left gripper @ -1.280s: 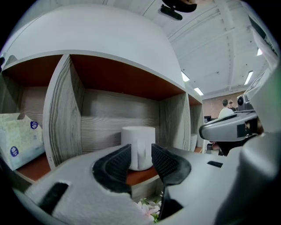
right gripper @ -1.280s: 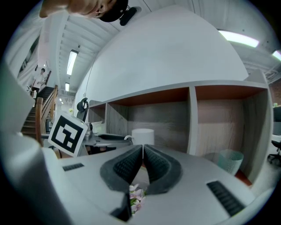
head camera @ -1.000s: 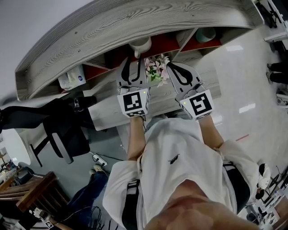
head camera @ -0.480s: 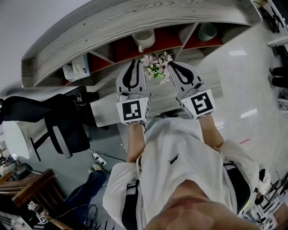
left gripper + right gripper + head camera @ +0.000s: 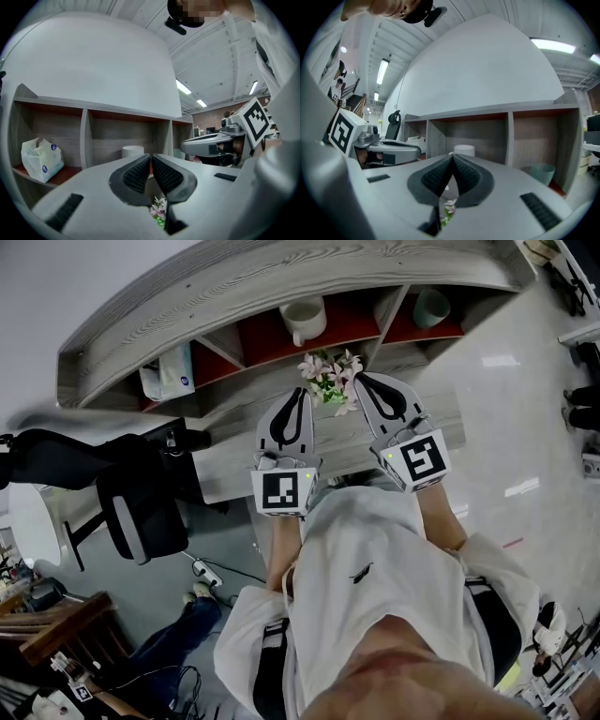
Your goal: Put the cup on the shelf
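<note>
1. While both grippers point level toward the shelf (image 5: 281, 277), three of its compartments show, each holding one thing.
2. Middle compartment: one white cup (image 5: 305, 320), upright, at twelve o'clock from the left gripper (image 5: 297, 395) and well apart from it.
3. Left compartment: one white bag (image 5: 169, 371) with blue print, at about nine o'clock from the cup.
4. Right compartment: one teal container (image 5: 431, 307), at three o'clock from the cup.
5. One bunch of pink and white flowers (image 5: 328, 379) stands on the table (image 5: 441, 423), at six o'clock from the cup, between the two grippers' tips.
6. Left gripper: its jaws have just been closing; the pads now meet with nothing between them.
7. Right gripper (image 5: 361, 379): jaws pressed together, holding nothing.
8. One black office chair (image 5: 141, 512) stands at eight o'clock from the left gripper.
</note>
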A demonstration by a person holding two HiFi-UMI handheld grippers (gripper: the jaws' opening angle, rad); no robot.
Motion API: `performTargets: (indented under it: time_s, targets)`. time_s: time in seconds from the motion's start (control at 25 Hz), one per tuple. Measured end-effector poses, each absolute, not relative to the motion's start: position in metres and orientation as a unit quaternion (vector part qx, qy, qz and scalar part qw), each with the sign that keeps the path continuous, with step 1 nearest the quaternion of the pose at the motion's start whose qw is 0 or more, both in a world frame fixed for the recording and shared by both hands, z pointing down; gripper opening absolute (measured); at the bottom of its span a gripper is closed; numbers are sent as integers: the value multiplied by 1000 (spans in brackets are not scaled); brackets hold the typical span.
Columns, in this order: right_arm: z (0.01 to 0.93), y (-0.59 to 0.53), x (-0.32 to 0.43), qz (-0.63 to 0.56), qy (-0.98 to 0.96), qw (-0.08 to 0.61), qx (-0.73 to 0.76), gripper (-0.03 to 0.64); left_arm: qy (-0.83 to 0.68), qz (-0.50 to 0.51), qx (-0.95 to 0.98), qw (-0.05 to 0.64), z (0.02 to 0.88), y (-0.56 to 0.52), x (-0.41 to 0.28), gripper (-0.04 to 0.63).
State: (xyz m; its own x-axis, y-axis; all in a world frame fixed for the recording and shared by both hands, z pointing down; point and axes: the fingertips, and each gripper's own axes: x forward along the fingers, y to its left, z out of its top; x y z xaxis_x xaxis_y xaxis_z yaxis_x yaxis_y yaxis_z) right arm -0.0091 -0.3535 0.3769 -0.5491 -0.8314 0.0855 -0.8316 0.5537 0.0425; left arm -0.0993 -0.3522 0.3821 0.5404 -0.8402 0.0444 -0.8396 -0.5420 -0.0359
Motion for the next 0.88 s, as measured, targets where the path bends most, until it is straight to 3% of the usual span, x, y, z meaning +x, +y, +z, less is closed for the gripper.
performTargets:
  time_s: [0.88]
  targets:
    - [380, -345, 3, 6, -880, 46, 472, 31, 468, -34, -883, 6, 388, -347, -89, 37]
